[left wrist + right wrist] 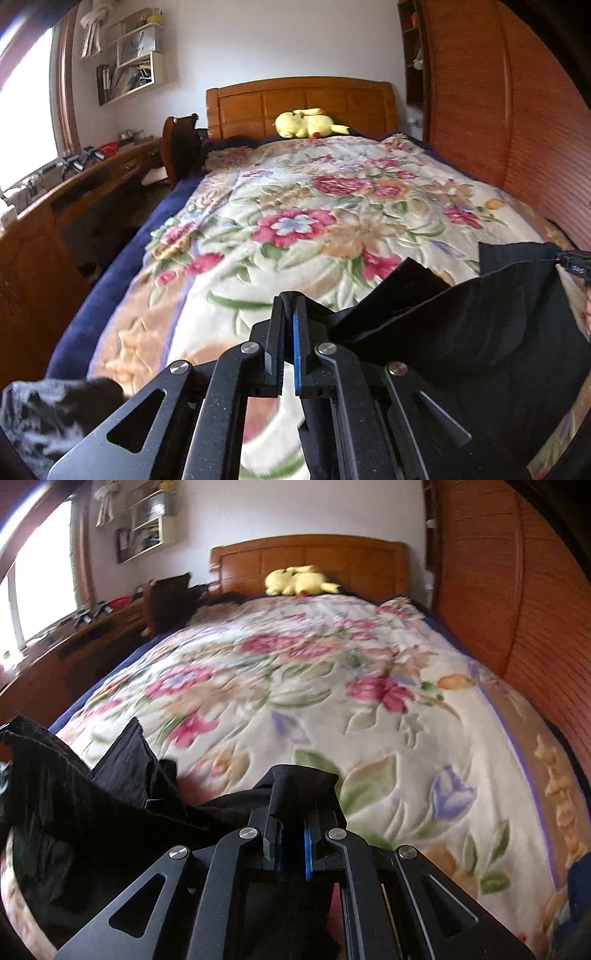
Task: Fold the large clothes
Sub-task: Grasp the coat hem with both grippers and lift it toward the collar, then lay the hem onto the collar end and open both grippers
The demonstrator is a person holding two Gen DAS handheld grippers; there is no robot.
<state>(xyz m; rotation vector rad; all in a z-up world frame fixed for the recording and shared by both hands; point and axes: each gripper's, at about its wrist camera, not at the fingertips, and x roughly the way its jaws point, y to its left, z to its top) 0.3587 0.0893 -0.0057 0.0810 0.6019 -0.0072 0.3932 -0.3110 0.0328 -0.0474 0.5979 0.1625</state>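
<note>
Crosswise: black garment (461, 332) stretched between left tool (290, 306) and right tool (295, 801) (both clamped).

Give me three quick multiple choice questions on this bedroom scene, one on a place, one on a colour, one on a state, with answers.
1. Where does the yellow plush toy lie?
A. against the headboard
B. on the desk
C. on the floor

2. What colour is the garment being held?
A. white
B. black
C. red

3. How do the left tongs and right tongs stand?
A. both wide open
B. one open
C. both shut on cloth

Answers: 1 A, it rests at the bed's head; 2 B, dark in both views; 3 C, cloth is pinched in each.
</note>
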